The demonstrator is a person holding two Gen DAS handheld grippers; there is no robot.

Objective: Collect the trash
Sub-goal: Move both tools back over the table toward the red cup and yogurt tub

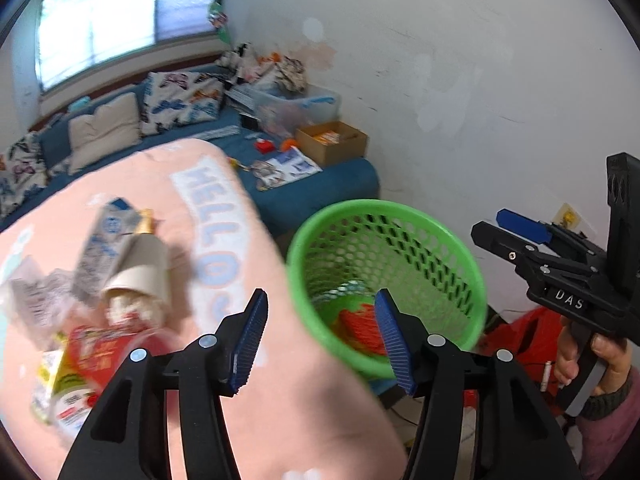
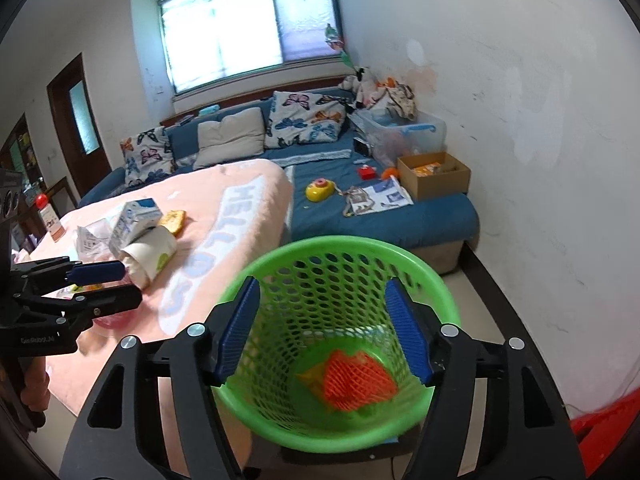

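the trash lies in a heap on a pink blanket (image 2: pixel 248 216): a blue and white carton (image 2: pixel 134 220), a rolled paper cup (image 2: pixel 150 256) touching the carton's lower end, crumpled paper (image 2: pixel 90 240) beside them, and a red and yellow wrapper (image 1: pixel 80 364) nearest the left gripper (image 1: pixel 320 344). in the left wrist view the heap sits left of and beyond the left gripper's blue pads; its jaws stand wide apart and hold nothing. a green mesh basket (image 2: pixel 340 248) stands just off the blanket's edge, with an orange net (image 2: pixel 356 380) on its bottom. the right gripper (image 2: pixel 326 332) is over the basket's mouth, jaws wide apart and empty, the trash well to its left. behind are a blue sofa (image 2: pixel 384 216), cushions (image 2: pixel 232 136) and a cardboard box (image 2: pixel 434 174)
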